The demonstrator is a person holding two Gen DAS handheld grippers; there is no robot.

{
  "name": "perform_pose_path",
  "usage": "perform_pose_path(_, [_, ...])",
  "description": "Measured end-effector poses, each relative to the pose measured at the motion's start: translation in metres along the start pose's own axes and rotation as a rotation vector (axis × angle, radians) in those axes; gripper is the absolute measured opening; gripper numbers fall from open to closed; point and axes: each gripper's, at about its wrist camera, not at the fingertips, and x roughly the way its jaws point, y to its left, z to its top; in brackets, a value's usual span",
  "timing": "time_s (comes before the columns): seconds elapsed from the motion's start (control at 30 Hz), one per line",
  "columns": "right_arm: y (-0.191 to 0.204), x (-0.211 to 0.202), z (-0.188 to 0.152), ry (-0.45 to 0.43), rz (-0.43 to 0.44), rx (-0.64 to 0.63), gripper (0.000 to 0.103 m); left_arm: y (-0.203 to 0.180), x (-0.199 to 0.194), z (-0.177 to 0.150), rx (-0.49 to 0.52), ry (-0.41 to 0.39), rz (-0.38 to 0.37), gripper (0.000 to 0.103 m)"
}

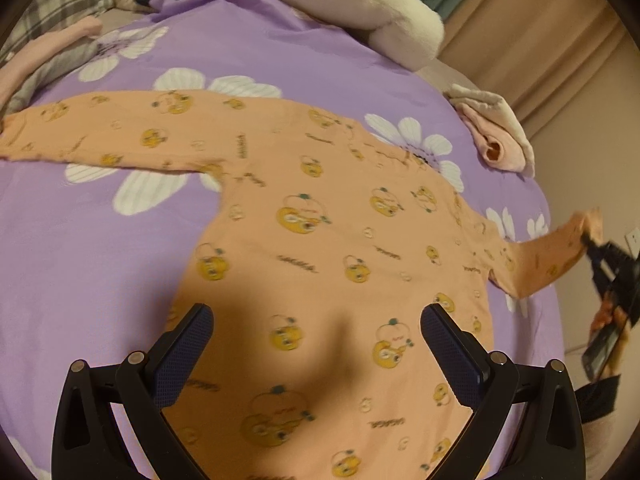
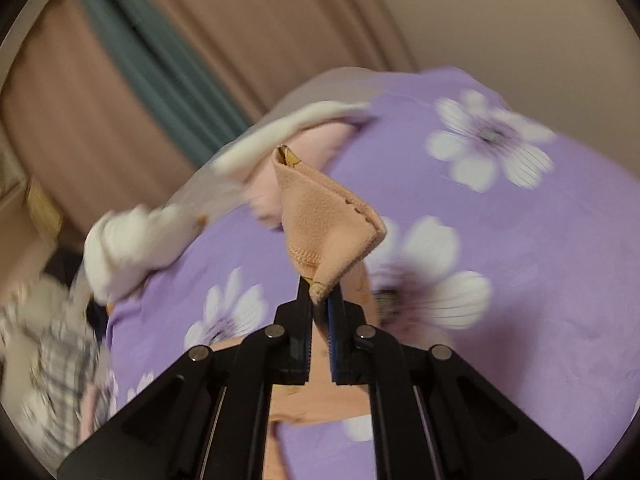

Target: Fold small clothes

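Left gripper (image 1: 316,354): your jaws stand wide apart above the hem, gripping nothing.
Garment: the peach long-sleeved cartoon-print top (image 1: 320,240) lies spread flat on the purple flowered bedsheet (image 1: 100,248).
Right gripper (image 2: 322,300): your jaws are clamped on the top's sleeve cuff (image 2: 324,216), lifted clear of the bed.

Left wrist view: taken from above, close over peach cartoon-print long-sleeved garment (image 1: 320,232), tilted down across purple white-flowered bedsheet (image 1: 240,52) toward beige curtains (image 1: 540,40).

Right wrist view: taken low, rolled, blurred, aimed along sheet (image 2: 520,240) at same curtains (image 2: 260,20).

Shared: garment's sleeve cuff (image 2: 324,216), sheet, folded pink-and-cream cloth (image 1: 496,132).
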Motion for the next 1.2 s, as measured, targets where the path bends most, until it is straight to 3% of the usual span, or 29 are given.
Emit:
perform_pose_path(0.23, [0.12, 0.017, -0.024, 0.008, -0.003, -0.257, 0.007, 0.043, -0.014, -0.002, -0.089, 0.012, -0.01, 0.102])
perform_pose_path(0.4, [0.189, 0.049, -0.069, 0.042, -0.036, -0.417, 0.007, 0.072, -0.02, -0.003, -0.135, 0.005, 0.001, 0.102])
perform_pose_path(0.47, [0.215, 0.066, -0.101, 0.057, -0.067, -0.513, 0.008, 0.084, -0.021, -0.003, -0.157, 0.001, 0.004, 0.102])
perform_pose_path(0.73, [0.256, 0.137, -0.232, 0.201, -0.203, -0.863, 0.011, 0.11, -0.014, -0.005, -0.185, 0.014, 0.021, 0.102])
perform_pose_path(0.83, [0.255, 0.146, -0.253, 0.248, -0.222, -0.934, 0.014, 0.112, -0.013, -0.004, -0.179, 0.011, 0.019, 0.102])
perform_pose_path(0.9, [0.25, 0.149, -0.261, 0.299, -0.193, -0.973, 0.024, 0.113, -0.012, -0.004, -0.177, 0.01, 0.02, 0.102])
perform_pose_path(1.0, [0.254, 0.138, -0.265, 0.302, -0.131, -1.007, 0.033, 0.112, -0.011, -0.003, -0.172, 0.014, 0.011, 0.102])
perform_pose_path(1.17, [0.227, 0.091, -0.223, 0.36, 0.219, -0.737, 0.062, 0.099, -0.009, 0.003, -0.142, 0.037, -0.044, 0.102])
perform_pose_path(1.2, [0.218, 0.085, -0.216, 0.357, 0.257, -0.688, 0.064, 0.095, -0.009, 0.005, -0.134, 0.036, -0.054, 0.102])
